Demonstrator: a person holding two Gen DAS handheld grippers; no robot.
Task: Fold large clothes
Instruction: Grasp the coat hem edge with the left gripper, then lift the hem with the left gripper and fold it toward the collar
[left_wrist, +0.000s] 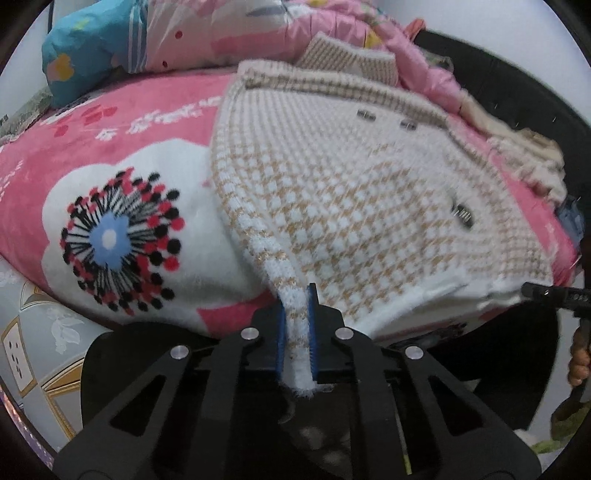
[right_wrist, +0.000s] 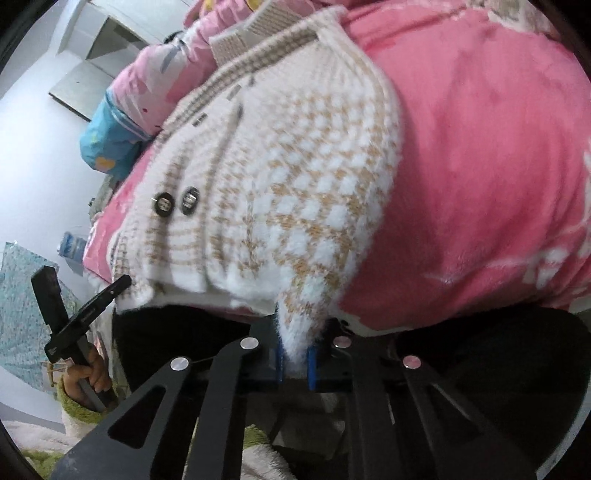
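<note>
A white and tan houndstooth knit cardigan (left_wrist: 332, 177) with dark buttons lies on a pink bed blanket (left_wrist: 122, 129). My left gripper (left_wrist: 295, 332) is shut on the cardigan's hem edge at the near side of the bed. My right gripper (right_wrist: 295, 354) is shut on another part of the same hem; the cardigan (right_wrist: 288, 177) spreads away from it. The right gripper's fingers (left_wrist: 554, 295) show at the right edge of the left wrist view. The left gripper's fingers (right_wrist: 92, 306) show at the left of the right wrist view.
Pink and teal bedding (left_wrist: 155, 33) is piled at the head of the bed. A beige fuzzy garment (left_wrist: 532, 162) lies at the bed's right side. A white flower print (left_wrist: 122, 236) marks the blanket. A wall outlet (left_wrist: 14, 350) is at the lower left.
</note>
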